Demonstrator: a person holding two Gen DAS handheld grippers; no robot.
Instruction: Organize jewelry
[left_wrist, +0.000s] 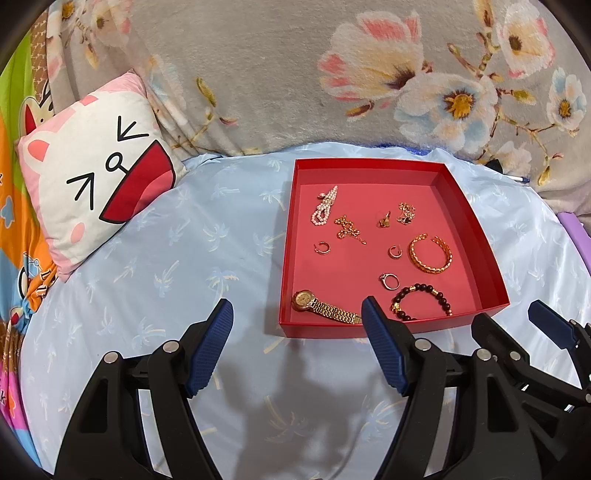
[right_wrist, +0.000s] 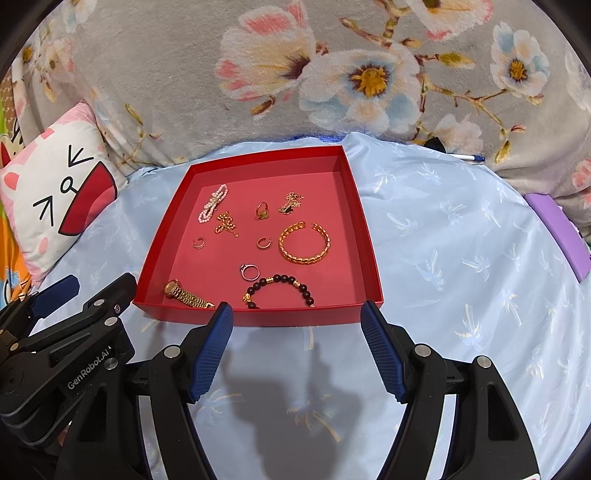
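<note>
Red tray (right_wrist: 369, 236) of jewelry lies just beyond both gaping hand-held grippers.

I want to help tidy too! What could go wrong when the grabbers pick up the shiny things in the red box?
The red box sits on a soft blue sheet, so pressing down might tip it. The small rings are tiny and could slip from the wide right gripper. The gold chain lies close to the pearl strand and may tangle or drag it. The left gripper hangs near the watch and could bump it.
</note>
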